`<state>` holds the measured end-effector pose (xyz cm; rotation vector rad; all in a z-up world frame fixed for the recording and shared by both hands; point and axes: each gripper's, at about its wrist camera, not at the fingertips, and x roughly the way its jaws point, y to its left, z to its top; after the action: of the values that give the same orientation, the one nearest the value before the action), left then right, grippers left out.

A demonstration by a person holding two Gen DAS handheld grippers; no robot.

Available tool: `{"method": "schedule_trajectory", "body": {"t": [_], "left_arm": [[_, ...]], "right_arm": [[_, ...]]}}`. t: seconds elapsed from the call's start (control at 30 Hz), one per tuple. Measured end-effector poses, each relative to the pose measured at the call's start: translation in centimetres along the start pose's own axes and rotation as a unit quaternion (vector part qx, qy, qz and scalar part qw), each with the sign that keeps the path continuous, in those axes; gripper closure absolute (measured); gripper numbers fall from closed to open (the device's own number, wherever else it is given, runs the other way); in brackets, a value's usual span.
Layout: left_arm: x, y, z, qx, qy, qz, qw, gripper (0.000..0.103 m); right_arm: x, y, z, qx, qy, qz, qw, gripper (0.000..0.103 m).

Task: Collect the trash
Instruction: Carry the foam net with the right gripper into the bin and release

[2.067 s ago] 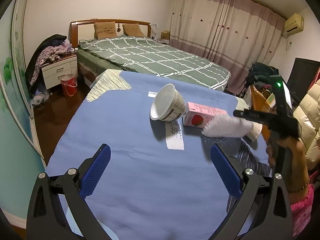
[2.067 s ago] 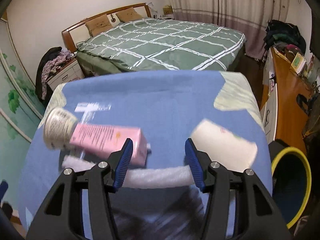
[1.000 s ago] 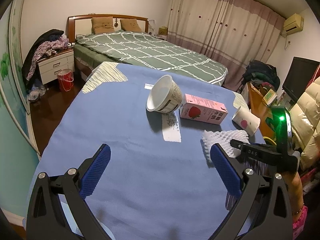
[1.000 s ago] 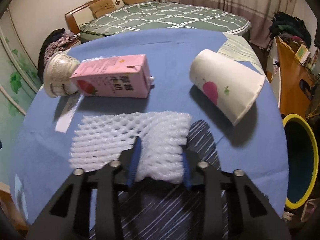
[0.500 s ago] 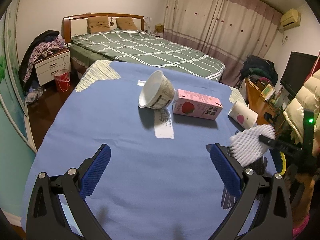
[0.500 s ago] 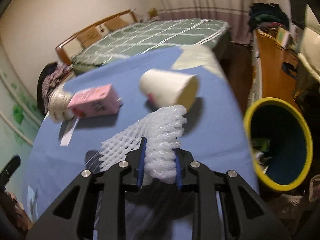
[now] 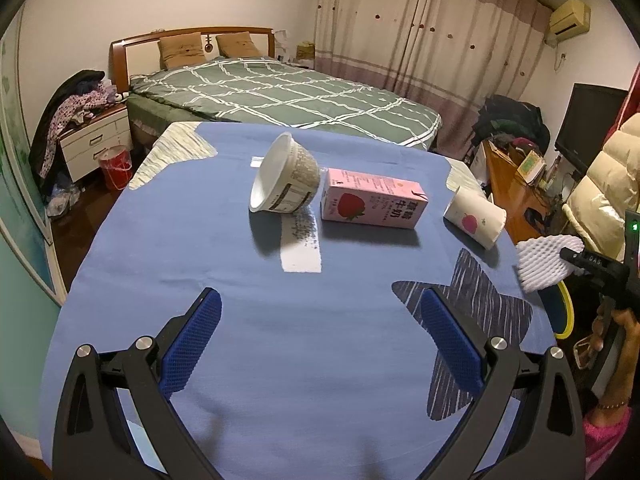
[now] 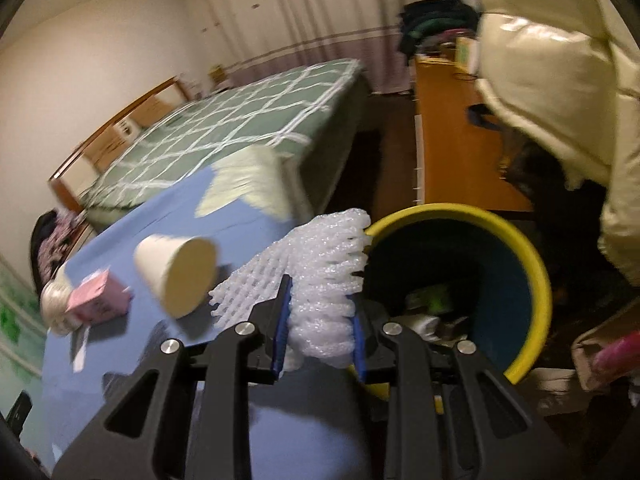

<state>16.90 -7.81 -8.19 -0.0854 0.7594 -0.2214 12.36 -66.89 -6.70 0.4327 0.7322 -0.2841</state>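
Observation:
My right gripper is shut on a white foam net and holds it at the near rim of a yellow-rimmed blue bin beside the table. The left wrist view shows that foam net off the table's right edge, above the bin. My left gripper is open and empty over the near part of the blue tablecloth. On the cloth lie a tipped white bowl, a pink milk carton, a tipped paper cup and a paper strip.
A green bed stands beyond the table. An orange desk and a cream puffy jacket are right of the bin. The bin holds some trash. A nightstand and a red pail stand at the left.
My right gripper closed on the foam net, lifted it off the cloth and carried it right, past the table edge to the bin. My left gripper stayed open and nearly still.

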Motion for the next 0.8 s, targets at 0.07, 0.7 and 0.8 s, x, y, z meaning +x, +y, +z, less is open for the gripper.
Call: {"method": "schedule_trajectory", "body": {"t": [0.07, 0.7, 0.8], "left_arm": [[0.1, -0.3, 0.1, 0.003, 0.001, -0.001, 1.0, 0.005], [0.9, -1.9, 0.2, 0.02, 0.009, -0.002, 0.9997, 0.005], [1.0, -2.0, 0.2, 0.02, 0.01, -0.002, 0.9997, 0.005]], "right_arm": [[0.1, -1.8, 0.4, 0.018, -0.005, -0.015, 1.0, 0.078], [4.0, -8.0, 0.2, 0.061, 0.013, -0.104, 0.993, 0.066], [3.9, -8.2, 0.1, 0.065, 0.011, -0.107, 0.992, 0.058]]}}
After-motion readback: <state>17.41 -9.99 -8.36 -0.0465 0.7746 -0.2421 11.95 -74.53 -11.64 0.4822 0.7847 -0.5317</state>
